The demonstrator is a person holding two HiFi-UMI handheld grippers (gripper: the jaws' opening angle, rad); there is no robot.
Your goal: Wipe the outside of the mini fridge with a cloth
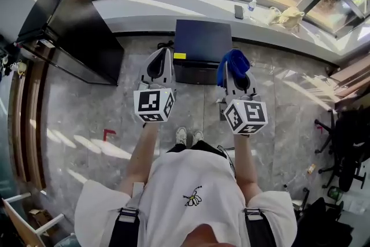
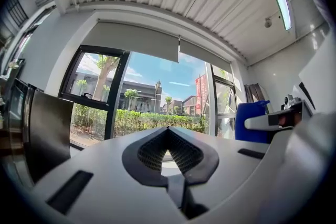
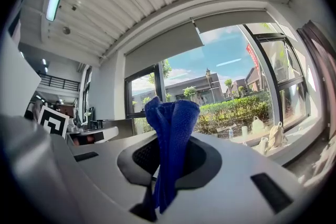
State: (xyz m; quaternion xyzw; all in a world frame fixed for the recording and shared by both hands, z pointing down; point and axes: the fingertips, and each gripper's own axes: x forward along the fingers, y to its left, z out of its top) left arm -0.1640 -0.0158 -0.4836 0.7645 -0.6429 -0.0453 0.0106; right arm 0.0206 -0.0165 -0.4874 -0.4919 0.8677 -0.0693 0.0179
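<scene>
Right gripper: fingers clamped on the blue cloth, which stands upright between them. Left gripper: fingers closed, empty. We place the mini fridge on the floor ahead, between both grippers and nearer the cloth-bearing right, which we judge should lead.

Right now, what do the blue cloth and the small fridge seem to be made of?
The cloth: soft microfibre-like fabric, matte; fine waffle weave and limp folds show. The fridge: smooth dark casing, probably painted metal or plastic; flat top with faint sheen.
</scene>
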